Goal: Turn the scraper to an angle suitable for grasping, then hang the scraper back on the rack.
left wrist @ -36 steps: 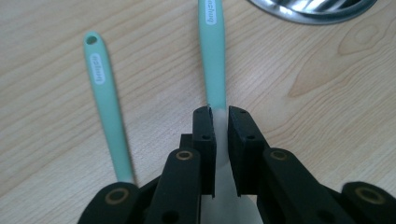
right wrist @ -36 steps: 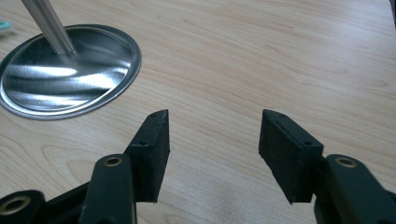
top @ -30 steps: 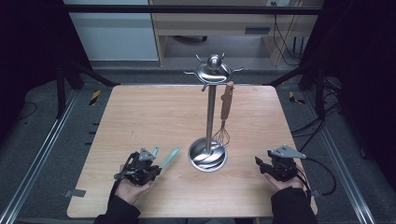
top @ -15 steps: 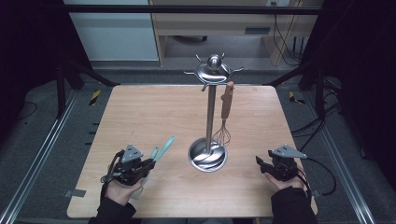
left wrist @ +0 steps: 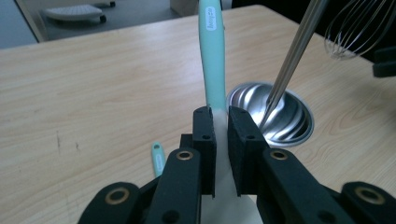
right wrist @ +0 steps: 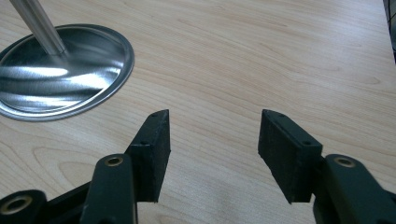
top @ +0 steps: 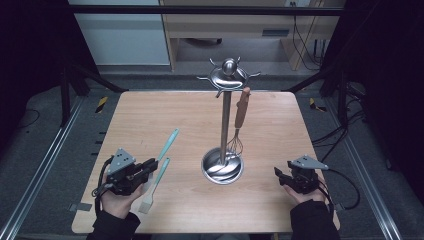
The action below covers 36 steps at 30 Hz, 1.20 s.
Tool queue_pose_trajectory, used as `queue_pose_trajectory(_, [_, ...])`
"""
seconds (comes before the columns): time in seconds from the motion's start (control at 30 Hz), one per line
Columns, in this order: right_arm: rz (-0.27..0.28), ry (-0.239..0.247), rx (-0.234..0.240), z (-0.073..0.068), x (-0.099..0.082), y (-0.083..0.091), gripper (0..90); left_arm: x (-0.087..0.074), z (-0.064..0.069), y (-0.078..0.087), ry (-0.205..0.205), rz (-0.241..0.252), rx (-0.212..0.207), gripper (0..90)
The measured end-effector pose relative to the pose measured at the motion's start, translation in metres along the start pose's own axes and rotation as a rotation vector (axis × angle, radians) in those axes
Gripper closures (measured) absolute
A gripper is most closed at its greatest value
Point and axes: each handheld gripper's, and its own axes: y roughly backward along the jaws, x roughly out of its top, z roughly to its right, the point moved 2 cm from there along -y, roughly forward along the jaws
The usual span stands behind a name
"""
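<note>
My left gripper (top: 149, 168) (left wrist: 220, 113) is shut on a teal-handled utensil (top: 169, 142) (left wrist: 212, 51) and holds it above the table's near left. Its pads pinch the white part near the head, and the handle points away toward the stand. A second teal-handled utensil (top: 156, 184) (left wrist: 158, 158) with a white head lies on the table just below. The steel stand (top: 226, 120) rises from a round base (top: 222, 169) (left wrist: 285, 116) (right wrist: 60, 79). A wooden-handled whisk (top: 241, 107) (left wrist: 355, 28) hangs from it. My right gripper (top: 280, 174) (right wrist: 215, 116) rests open at the near right, nothing between its pads.
The wooden table (top: 165, 110) ends close behind both hands at its front edge. Hooks (top: 228, 76) ring the stand's top. Dark frame posts and cables flank the table on both sides. A metal rail (top: 45, 165) runs along the left.
My left gripper has risen and drawn back to the near left with the teal utensil in it. A second teal utensil now lies exposed on the table. The right hand has kept still.
</note>
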Motion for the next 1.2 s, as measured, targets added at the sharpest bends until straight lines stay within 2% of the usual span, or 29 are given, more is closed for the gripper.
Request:
queue_pose_trajectory(0.53, [-0.004,0.007,-0.005,0.001,0.0,-0.001,44.9,0.028,0.013,0.029,-0.003,0.173,-0.046,81.7])
queue_pose_trajectory(0.73, [-0.006,0.01,-0.003,0.001,0.0,-0.001,44.8,0.037,0.022,0.04,-0.035,0.211,-0.059,81.6])
queue_pose_trajectory(1.0, [-0.01,0.007,0.001,0.0,0.0,-0.002,44.9,0.043,0.033,0.048,-0.057,0.249,-0.08,81.6])
queue_pose_trajectory(1.1, [-0.01,0.008,0.0,0.0,0.0,-0.002,44.9,0.045,0.036,0.05,-0.062,0.26,-0.081,81.6])
queue_pose_trajectory(1.13, [-0.01,0.008,0.0,0.001,0.0,-0.002,44.9,0.046,0.035,0.05,-0.086,0.277,-0.07,81.6])
queue_pose_trajectory(1.2, [-0.01,0.01,0.0,0.001,0.0,-0.002,44.9,0.048,0.037,0.052,-0.08,0.278,-0.072,81.6])
